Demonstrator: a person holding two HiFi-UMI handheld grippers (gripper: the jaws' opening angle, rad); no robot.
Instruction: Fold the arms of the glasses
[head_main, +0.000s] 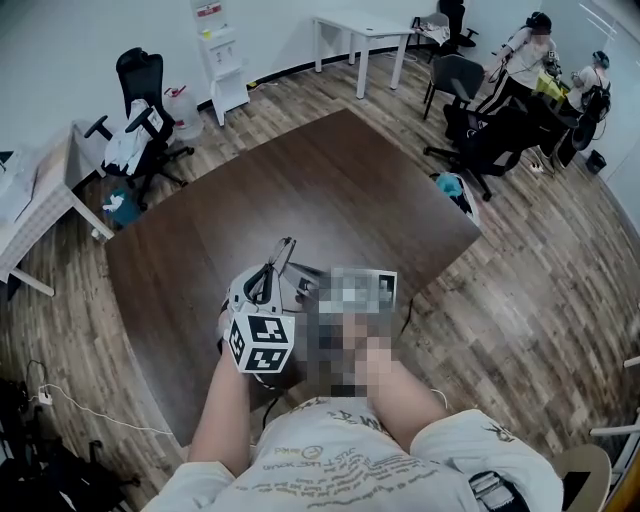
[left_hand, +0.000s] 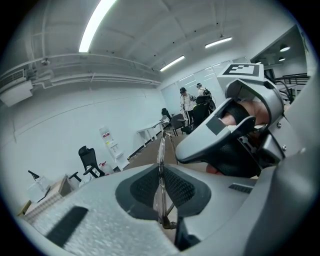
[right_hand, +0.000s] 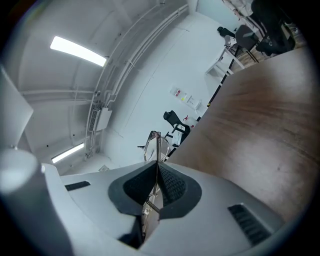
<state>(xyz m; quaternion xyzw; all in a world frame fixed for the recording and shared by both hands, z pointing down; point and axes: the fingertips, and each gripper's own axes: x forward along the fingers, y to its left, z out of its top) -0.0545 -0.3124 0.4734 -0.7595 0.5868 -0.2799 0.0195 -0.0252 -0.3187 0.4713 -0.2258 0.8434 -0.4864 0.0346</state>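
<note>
Glasses (left_hand: 161, 150), pinched tight in both left gripper (left_hand: 162, 192) and right gripper (right_hand: 157, 184); liable to bend at hinge or slip free if twisted too hard between opposed grips.

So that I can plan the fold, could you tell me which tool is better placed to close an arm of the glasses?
Probably the right tool: it pinches a thin bar of the glasses, seemingly an arm, while the left tool clamps a lens edge-on and can steady the frame.

right gripper (right_hand: 158, 167) mostly blurred over in head view; glasses (right_hand: 158, 145) near part buried between pads (right_hand: 173, 185) in both gripper views; arms' fold state unreadable
</note>
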